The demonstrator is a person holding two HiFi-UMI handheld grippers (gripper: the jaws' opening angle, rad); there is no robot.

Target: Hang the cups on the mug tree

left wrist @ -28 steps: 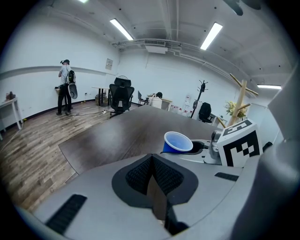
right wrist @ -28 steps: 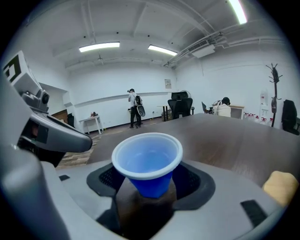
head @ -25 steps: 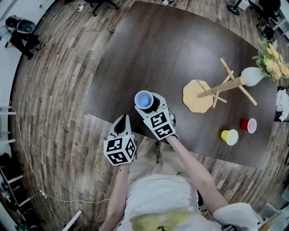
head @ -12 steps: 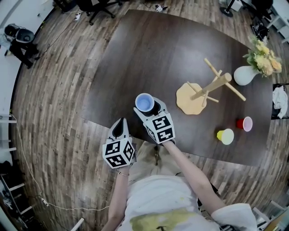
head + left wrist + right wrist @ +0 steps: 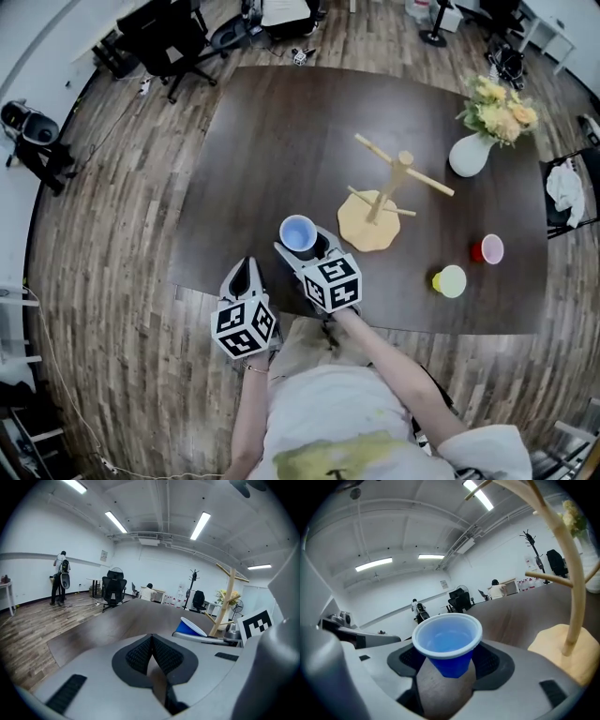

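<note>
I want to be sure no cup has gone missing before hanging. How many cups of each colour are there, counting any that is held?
blue cup: 1
yellow cup: 1
red cup: 1
Total: 3 cups

A dark brown table [image 5: 281, 131] fills the middle of the head view, on a plank floor [image 5: 103, 244]. A white vase [image 5: 468, 156] of yellow flowers [image 5: 497, 98] stands upper right, a black office chair [image 5: 169, 42] upper left, a white cloth [image 5: 562, 186] at the right edge.
</note>
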